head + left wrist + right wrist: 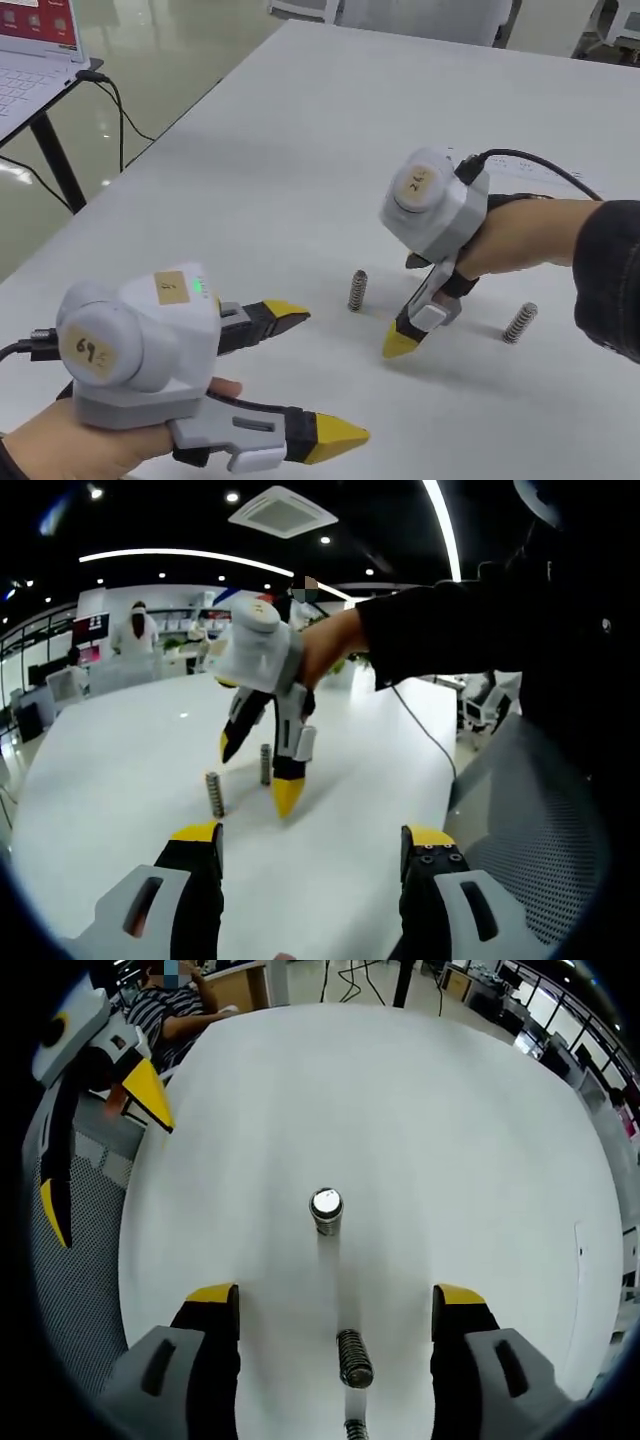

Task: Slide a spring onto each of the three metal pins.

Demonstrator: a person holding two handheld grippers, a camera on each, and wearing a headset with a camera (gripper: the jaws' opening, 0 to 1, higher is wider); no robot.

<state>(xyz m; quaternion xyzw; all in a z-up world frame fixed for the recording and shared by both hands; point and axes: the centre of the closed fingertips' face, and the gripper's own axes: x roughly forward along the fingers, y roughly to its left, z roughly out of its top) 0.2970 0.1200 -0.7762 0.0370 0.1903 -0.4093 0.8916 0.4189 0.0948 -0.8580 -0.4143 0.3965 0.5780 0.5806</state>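
Coiled metal spring (357, 290) upright, smooth wht table (300, 150).

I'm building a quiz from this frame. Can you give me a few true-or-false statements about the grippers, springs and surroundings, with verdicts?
1. The left gripper and the right gripper are both open. True.
2. The right gripper is clamping a spring. False: its jaws are apart and grip nothing.
3. A spring stands upright on the table. True.
4. The laptop sits on the white table. False: it rests on a separate stand beyond the table's edge.
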